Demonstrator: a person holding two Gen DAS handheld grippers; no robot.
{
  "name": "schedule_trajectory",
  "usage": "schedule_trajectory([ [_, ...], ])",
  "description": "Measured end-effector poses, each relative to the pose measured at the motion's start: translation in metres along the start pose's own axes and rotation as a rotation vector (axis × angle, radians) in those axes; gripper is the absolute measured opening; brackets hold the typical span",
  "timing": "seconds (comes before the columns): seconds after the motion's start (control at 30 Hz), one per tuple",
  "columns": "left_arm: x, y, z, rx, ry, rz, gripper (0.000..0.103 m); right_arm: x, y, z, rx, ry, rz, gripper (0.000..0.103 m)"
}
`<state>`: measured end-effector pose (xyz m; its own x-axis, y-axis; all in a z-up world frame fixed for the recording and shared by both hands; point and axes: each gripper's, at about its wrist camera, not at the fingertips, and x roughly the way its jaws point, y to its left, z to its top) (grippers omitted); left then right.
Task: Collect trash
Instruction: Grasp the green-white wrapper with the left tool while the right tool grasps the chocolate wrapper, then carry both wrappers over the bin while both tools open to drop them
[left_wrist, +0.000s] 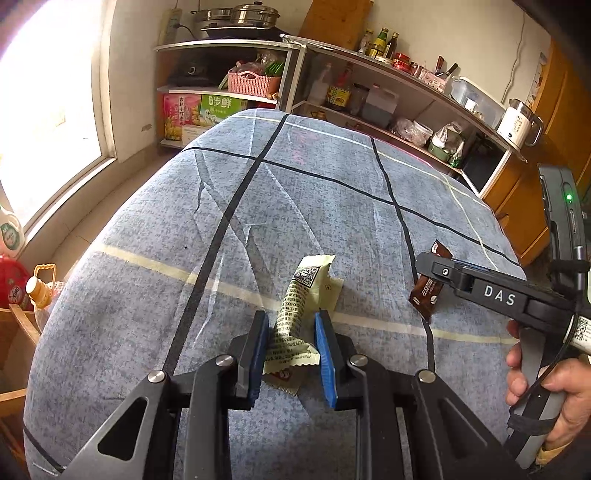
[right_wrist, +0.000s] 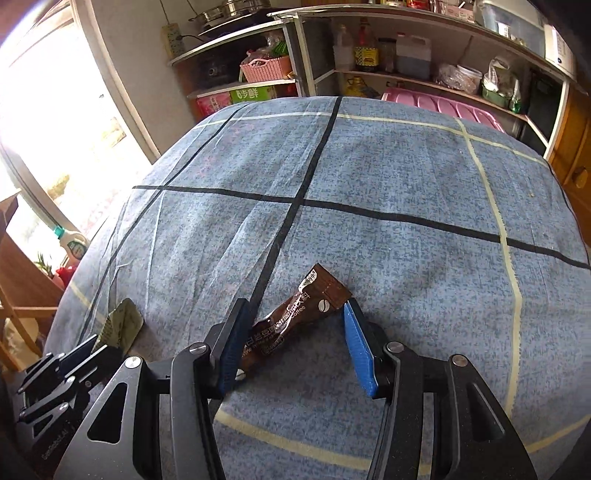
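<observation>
A pale yellow snack wrapper (left_wrist: 301, 295) lies on the blue checked cloth (left_wrist: 295, 206). My left gripper (left_wrist: 291, 325) is open, its blue pads on either side of the wrapper's near end. A brown coffee sachet (right_wrist: 299, 317) lies on the same cloth (right_wrist: 369, 206). My right gripper (right_wrist: 295, 314) is open around it, its left pad touching the sachet's near end. In the left wrist view the right gripper (left_wrist: 428, 266) reaches in over the sachet (left_wrist: 426, 297). In the right wrist view the left gripper (right_wrist: 74, 354) and yellow wrapper (right_wrist: 120, 326) show at lower left.
Shelves (left_wrist: 354, 85) with bottles, boxes and a pink basket (left_wrist: 251, 83) stand behind the table. A bright window (left_wrist: 40, 110) is at left. A wooden chair (right_wrist: 22, 288) stands at the left edge. A wooden cabinet (left_wrist: 532, 206) is at right.
</observation>
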<state>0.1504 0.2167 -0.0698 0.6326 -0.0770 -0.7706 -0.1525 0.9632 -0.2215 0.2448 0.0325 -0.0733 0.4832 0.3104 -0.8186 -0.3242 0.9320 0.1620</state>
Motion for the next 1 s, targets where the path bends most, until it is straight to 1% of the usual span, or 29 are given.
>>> schedule_trajectory([
  [0.07,0.0,0.0,-0.001,0.0,0.001,-0.003,0.026,0.001,0.007,-0.004,-0.038,-0.018,-0.031,0.052],
  [0.13,-0.001,-0.001,-0.001,-0.003,0.003,-0.002,0.026,0.0,0.011,-0.009,-0.069,-0.033,-0.06,0.049],
  [0.2,-0.002,-0.001,-0.001,-0.007,0.001,-0.009,0.026,-0.004,0.011,-0.012,-0.074,-0.039,-0.038,0.035],
  [0.23,-0.002,-0.001,-0.001,-0.004,0.003,-0.007,0.026,-0.005,0.01,-0.014,-0.075,-0.04,-0.033,0.033],
  [0.27,-0.002,-0.002,-0.002,0.0,0.003,-0.003,0.026,-0.006,0.009,-0.015,-0.077,-0.042,-0.034,0.028],
  [0.3,-0.002,-0.003,-0.002,0.004,0.002,0.0,0.026,-0.007,0.008,-0.016,-0.081,-0.043,-0.034,0.025],
  [0.47,-0.006,-0.009,-0.003,-0.001,-0.007,-0.007,0.026,-0.014,0.005,-0.022,-0.087,-0.051,-0.007,0.023],
  [0.67,-0.015,-0.025,-0.001,0.021,-0.023,-0.022,0.026,-0.035,-0.006,-0.025,-0.059,-0.086,0.014,0.023],
  [0.9,-0.032,-0.058,-0.003,0.07,-0.052,-0.046,0.026,-0.068,-0.023,-0.032,-0.029,-0.121,0.023,0.023],
  [1.0,-0.038,-0.075,-0.005,0.099,-0.064,-0.052,0.026,-0.082,-0.034,-0.036,-0.022,-0.138,0.008,0.023],
])
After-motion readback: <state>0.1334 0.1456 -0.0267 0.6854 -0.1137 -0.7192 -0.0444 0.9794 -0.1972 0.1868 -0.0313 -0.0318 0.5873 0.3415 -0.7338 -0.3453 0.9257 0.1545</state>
